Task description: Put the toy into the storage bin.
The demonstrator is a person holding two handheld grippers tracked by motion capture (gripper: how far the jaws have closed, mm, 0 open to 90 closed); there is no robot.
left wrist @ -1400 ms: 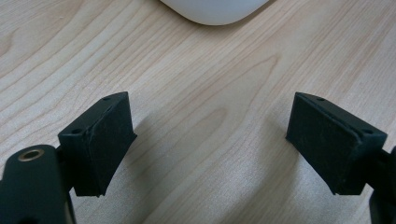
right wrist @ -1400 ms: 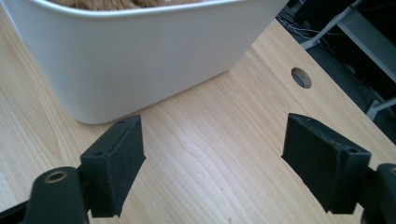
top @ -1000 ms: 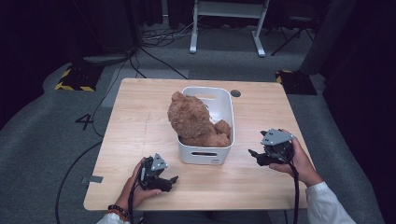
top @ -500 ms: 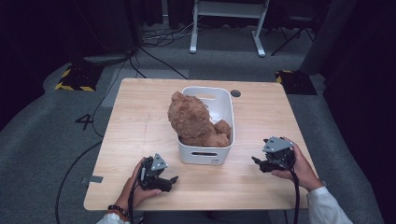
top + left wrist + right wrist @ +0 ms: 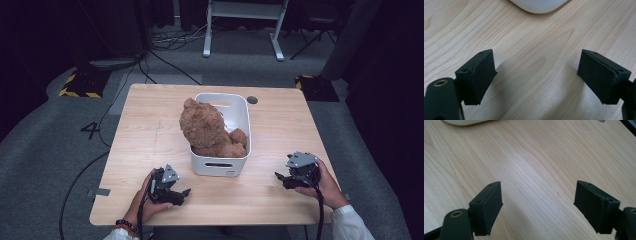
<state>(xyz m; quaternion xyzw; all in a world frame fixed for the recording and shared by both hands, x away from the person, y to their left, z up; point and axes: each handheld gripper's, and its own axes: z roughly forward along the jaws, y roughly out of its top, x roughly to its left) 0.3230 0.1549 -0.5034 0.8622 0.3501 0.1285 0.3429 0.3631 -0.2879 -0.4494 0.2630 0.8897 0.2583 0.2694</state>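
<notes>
brown teddy bear (image 5: 204, 127) — slumped in white bin (image 5: 243, 121) | table (image 5: 145, 135) centre

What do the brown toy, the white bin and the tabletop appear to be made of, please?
Brown toy: plush fabric, judging by its fuzzy, matte pile. White bin: probably plastic, smooth with rounded corners and a moulded handle slot. Tabletop: light wood or wood-look laminate, with visible grain.

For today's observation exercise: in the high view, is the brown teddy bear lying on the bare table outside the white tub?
No, the brown teddy bear sits inside the white tub, leaning against its left wall.
</notes>
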